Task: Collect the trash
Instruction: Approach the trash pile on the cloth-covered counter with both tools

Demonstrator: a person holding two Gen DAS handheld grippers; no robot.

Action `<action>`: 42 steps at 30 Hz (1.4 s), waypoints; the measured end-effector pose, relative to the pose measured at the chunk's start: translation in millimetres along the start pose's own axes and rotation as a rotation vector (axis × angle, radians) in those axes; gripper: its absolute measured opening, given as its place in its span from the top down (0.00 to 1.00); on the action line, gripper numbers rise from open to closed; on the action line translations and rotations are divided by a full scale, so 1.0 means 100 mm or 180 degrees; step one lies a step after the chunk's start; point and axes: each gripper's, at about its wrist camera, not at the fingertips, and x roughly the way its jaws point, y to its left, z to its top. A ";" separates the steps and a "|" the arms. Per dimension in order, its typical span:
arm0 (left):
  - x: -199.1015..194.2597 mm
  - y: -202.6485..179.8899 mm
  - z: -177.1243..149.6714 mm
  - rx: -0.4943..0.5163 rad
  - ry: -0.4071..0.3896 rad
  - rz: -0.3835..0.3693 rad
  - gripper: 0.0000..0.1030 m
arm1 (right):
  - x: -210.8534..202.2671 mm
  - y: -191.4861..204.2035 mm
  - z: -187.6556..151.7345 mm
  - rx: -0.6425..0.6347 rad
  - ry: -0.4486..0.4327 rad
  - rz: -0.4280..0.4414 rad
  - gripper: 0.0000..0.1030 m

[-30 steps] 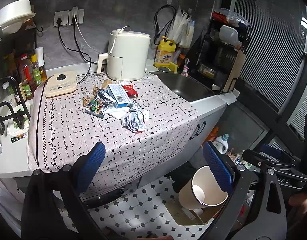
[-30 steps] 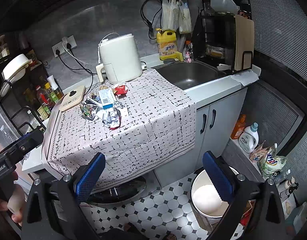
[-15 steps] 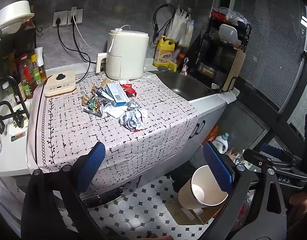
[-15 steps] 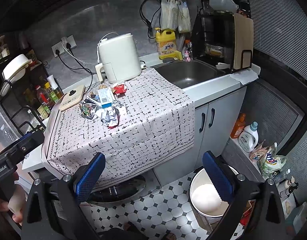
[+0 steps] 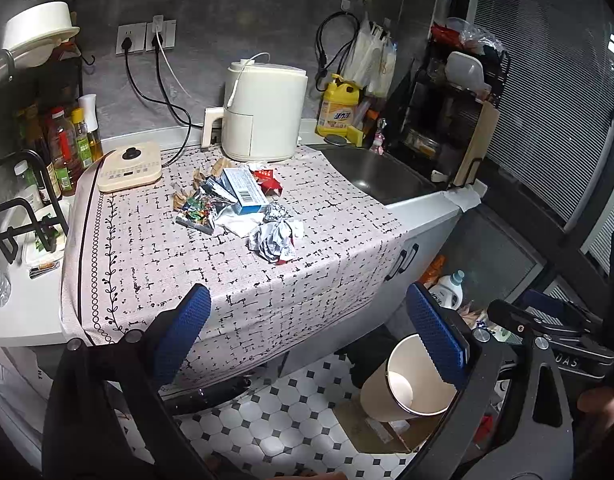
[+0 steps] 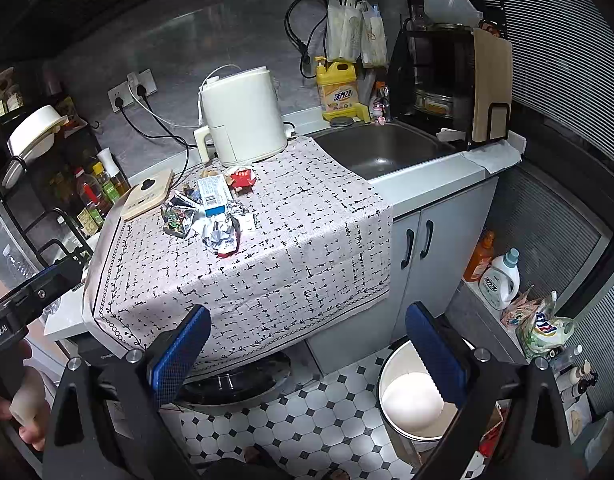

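A pile of trash lies on the patterned tablecloth: a crumpled paper ball, a blue-and-white box, shiny wrappers and a red wrapper. The pile also shows in the right wrist view. A white bin stands on the floor right of the counter, seen too in the right wrist view. My left gripper is open and empty, well short of the counter. My right gripper is open and empty, above the floor before the counter.
A white air fryer stands behind the pile, a beige scale to its left, bottles at far left. A sink lies right, with yellow detergent and a dish rack. Cabinet doors and floor bottles are below.
Both views have shifted slightly: the counter and trash pile sit a little lower and closer in the frames. Both grippers stay open and empty.
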 end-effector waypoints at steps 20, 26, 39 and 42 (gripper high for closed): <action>-0.12 0.08 -0.05 -0.0037 -0.0023 0.0115 0.06 | 0.02 0.02 -0.01 -0.0018 0.0015 0.0119 0.07; -0.13 0.09 -0.07 -0.0062 -0.0024 0.0127 0.06 | 0.02 0.03 -0.01 -0.0034 0.0013 0.0127 0.07; -0.14 0.17 -0.06 -0.0156 0.0034 0.0207 0.06 | 0.08 0.02 0.03 -0.0059 0.0087 0.0161 0.07; -0.13 0.27 -0.06 -0.0209 0.0056 0.0253 0.06 | 0.16 0.07 0.05 -0.0071 0.0117 0.0188 0.07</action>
